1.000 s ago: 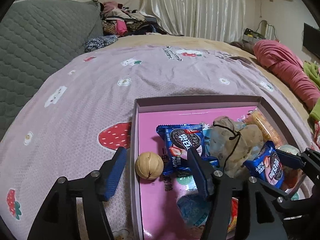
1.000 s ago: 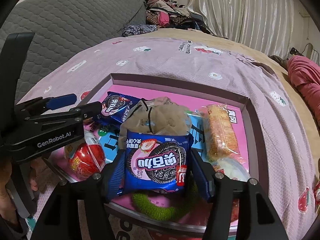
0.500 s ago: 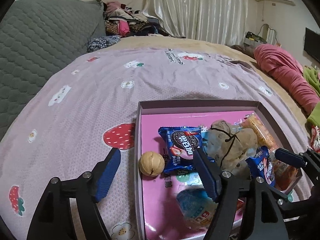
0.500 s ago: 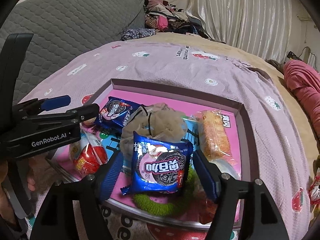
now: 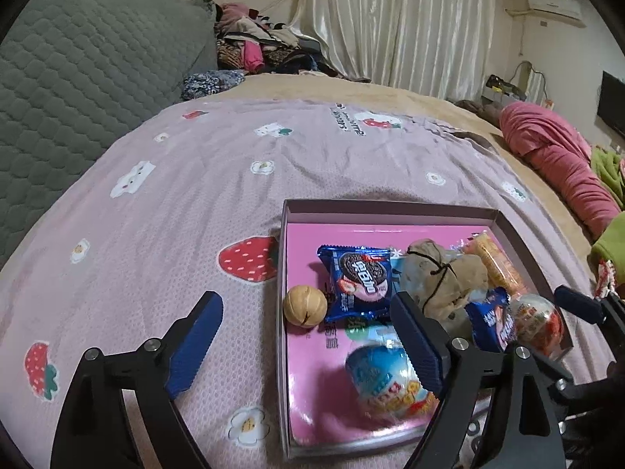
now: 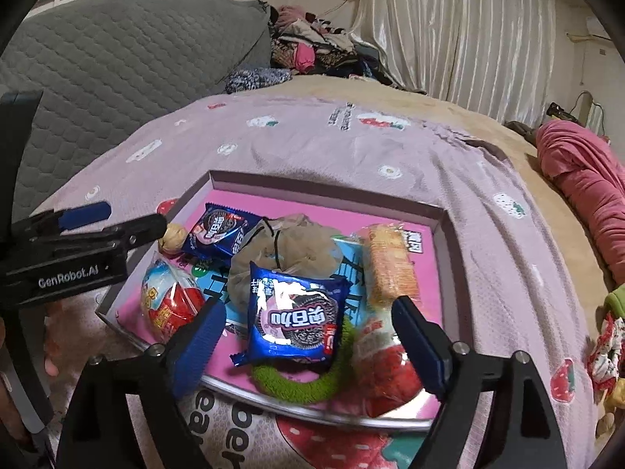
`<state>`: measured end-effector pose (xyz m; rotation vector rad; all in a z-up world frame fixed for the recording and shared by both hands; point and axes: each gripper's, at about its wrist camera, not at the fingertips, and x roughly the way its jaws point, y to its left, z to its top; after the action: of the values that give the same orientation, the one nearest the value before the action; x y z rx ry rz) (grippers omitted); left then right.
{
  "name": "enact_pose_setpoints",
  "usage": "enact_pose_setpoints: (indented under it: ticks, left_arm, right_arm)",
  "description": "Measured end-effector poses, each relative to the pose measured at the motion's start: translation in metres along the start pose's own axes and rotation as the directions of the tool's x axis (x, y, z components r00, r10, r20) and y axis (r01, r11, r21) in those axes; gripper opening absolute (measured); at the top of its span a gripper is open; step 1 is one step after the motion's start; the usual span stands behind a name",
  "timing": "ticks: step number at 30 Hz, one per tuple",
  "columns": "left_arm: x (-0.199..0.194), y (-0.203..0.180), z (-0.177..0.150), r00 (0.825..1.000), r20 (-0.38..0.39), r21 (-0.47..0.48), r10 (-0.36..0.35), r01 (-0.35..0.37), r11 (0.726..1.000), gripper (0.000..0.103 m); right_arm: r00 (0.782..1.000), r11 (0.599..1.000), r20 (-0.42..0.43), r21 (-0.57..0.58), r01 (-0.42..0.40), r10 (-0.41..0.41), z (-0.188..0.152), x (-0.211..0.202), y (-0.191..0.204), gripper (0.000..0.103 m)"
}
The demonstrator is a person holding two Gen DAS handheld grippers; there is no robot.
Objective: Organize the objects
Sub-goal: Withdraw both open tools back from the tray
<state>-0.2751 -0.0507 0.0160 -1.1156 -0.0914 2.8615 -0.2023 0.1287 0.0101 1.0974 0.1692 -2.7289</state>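
A shallow box (image 5: 390,207) with a pink floor lies on the bed. It holds a walnut (image 5: 304,306), a blue cookie packet (image 5: 359,279), a beige drawstring pouch (image 5: 441,277), a blue toy egg (image 5: 386,379) and a biscuit packet (image 6: 390,265). My left gripper (image 5: 306,338) straddles the box's left wall, its jaws opening with nothing pressed between them. My right gripper (image 6: 310,332) hangs over the near rim, jaws opening. A second blue cookie packet (image 6: 297,312) lies loose between its fingers, on the pouch (image 6: 281,250) and a green ring (image 6: 297,383).
A red toy egg (image 6: 172,305) and a red-and-white egg (image 6: 386,359) sit in the box's near corners. A grey quilted headboard (image 5: 78,78) stands at the left, a clothes pile (image 5: 258,47) behind, and a pink bundle (image 5: 558,160) at the right. A hand (image 6: 50,351) shows beside the box.
Both grippers' jaws have widened and drawn back and up from the box. The right one has let go of the cookie packet, which now lies flat. The blue egg has come into view.
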Motion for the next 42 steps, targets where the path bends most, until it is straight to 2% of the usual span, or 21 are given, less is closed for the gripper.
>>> enact_pose_setpoints:
  ticks: [8, 15, 16, 17, 27, 36, 42]
  left_arm:
    - [-0.028, -0.003, -0.005, 1.000, -0.004, 0.008, 0.022, -0.022, 1.000, 0.089]
    - [-0.072, -0.011, -0.018, 0.999, 0.019, 0.019, 0.036, -0.036, 0.999, 0.090]
    - [-0.081, -0.013, -0.020, 0.999, 0.032, 0.020, 0.041, -0.042, 0.999, 0.093]
    - [-0.087, -0.015, -0.021, 0.999, 0.036, 0.024, 0.040, -0.041, 0.999, 0.103]
    - [-0.158, -0.035, -0.024, 0.995, 0.095, 0.065, 0.035, -0.041, 0.997, 0.103]
    - [-0.215, -0.033, -0.016, 0.987, 0.158, 0.051, 0.036, -0.044, 0.998, 0.103]
    - [-0.240, -0.027, -0.016, 0.990, 0.140, 0.022, 0.000, -0.003, 1.000, 0.103]
  right_arm:
    - [1.000, 0.999, 0.027, 0.034, 0.009, -0.010, -0.006, -0.029, -0.006, 0.091]
    - [0.998, 0.998, 0.059, 0.056, 0.003, -0.006, -0.011, -0.063, -0.006, 0.093]
    - [0.998, 0.998, 0.064, 0.062, -0.001, -0.003, -0.011, -0.071, -0.006, 0.095]
    - [0.998, 0.998, 0.069, 0.065, -0.004, -0.001, -0.011, -0.076, -0.006, 0.097]
    - [0.993, 0.997, 0.118, 0.080, -0.018, 0.009, -0.012, -0.140, -0.008, 0.101]
    - [0.983, 0.997, 0.184, 0.075, -0.019, 0.005, -0.004, -0.196, -0.006, 0.102]
    - [0.977, 0.998, 0.212, 0.056, -0.017, 0.005, -0.003, -0.223, 0.004, 0.102]
